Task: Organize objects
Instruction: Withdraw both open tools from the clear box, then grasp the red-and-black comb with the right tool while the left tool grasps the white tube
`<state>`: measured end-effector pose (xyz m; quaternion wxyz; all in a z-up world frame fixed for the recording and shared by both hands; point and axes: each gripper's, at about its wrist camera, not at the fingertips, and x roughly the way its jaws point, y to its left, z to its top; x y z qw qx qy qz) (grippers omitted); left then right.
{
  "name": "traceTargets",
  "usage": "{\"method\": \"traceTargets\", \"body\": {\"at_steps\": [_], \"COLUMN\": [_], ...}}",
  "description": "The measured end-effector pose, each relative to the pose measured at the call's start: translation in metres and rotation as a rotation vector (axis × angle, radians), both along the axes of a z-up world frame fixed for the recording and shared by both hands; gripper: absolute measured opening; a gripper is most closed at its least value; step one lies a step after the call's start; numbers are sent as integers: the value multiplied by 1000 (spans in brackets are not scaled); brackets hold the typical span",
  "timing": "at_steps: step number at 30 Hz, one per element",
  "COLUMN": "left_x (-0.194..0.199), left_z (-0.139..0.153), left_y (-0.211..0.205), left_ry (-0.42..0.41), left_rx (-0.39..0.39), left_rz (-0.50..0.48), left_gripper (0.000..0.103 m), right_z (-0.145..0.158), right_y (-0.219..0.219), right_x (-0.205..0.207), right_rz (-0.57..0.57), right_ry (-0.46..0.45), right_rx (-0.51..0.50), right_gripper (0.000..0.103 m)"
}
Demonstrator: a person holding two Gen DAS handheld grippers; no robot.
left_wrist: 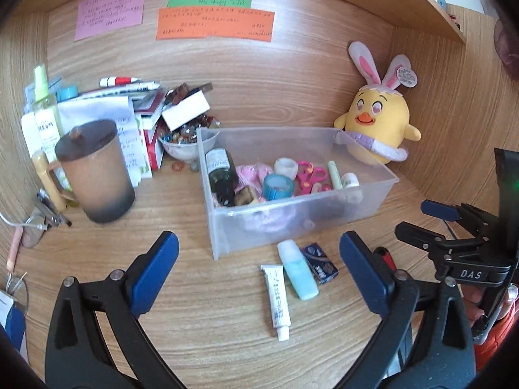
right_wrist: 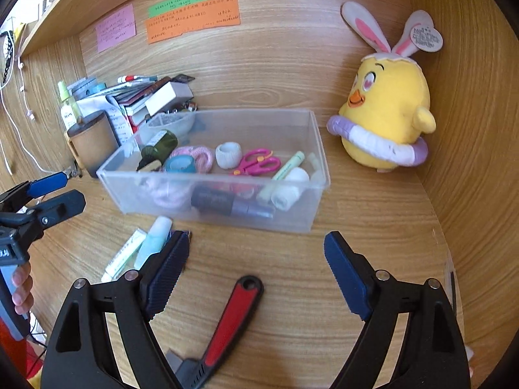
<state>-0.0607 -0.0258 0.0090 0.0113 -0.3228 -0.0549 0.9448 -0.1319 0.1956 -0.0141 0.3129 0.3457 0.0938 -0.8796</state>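
A clear plastic bin (left_wrist: 223, 233) (right_wrist: 305, 223) sits mid-desk and holds a dark bottle (left_wrist: 220, 175), blue tape roll (left_wrist: 278, 186), pink scissors (right_wrist: 258, 162) and other small items. In front of it lie a white tube (left_wrist: 279, 301), a light blue highlighter (left_wrist: 297, 270) and a small dark box (left_wrist: 319, 263). My left gripper (left_wrist: 258, 272) is open above these, empty. My right gripper (right_wrist: 256, 272) is open and empty above a red and black utility knife (right_wrist: 227, 321) on the desk. The right gripper also shows in the left wrist view (left_wrist: 421, 217).
A yellow plush chick (right_wrist: 386, 116) stands in the back right corner. A brown lidded mug (left_wrist: 97, 171), a spray bottle (left_wrist: 45, 113), stacked papers and boxes, and a bowl of beads (left_wrist: 181, 142) crowd the back left. Glasses (left_wrist: 29, 233) lie at the left edge.
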Motion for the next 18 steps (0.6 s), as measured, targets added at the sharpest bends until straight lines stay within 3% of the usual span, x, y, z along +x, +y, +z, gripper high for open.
{"method": "traceTargets", "body": {"at_steps": [8, 9, 11, 13, 18], "left_x": [7, 8, 7, 5, -1], "left_z": [-31, -35, -42, -50, -61], "left_y": [4, 6, 11, 14, 18], "left_ry": [-112, -122, -148, -187, -241], "left_rx": [-58, -68, -89, -70, -70], "left_rz": [9, 1, -10, -41, -53], "left_gripper": [100, 98, 83, 79, 67], "right_z": [-30, -34, -42, -48, -49], "right_y": [9, 9, 10, 11, 10], "right_x": [17, 19, 22, 24, 34], "right_rz": [27, 30, 34, 34, 44], "right_ry": [-125, -141, -174, -201, -181], "right_rx": [27, 35, 47, 52, 76], "right_gripper": [83, 82, 80, 71, 60]}}
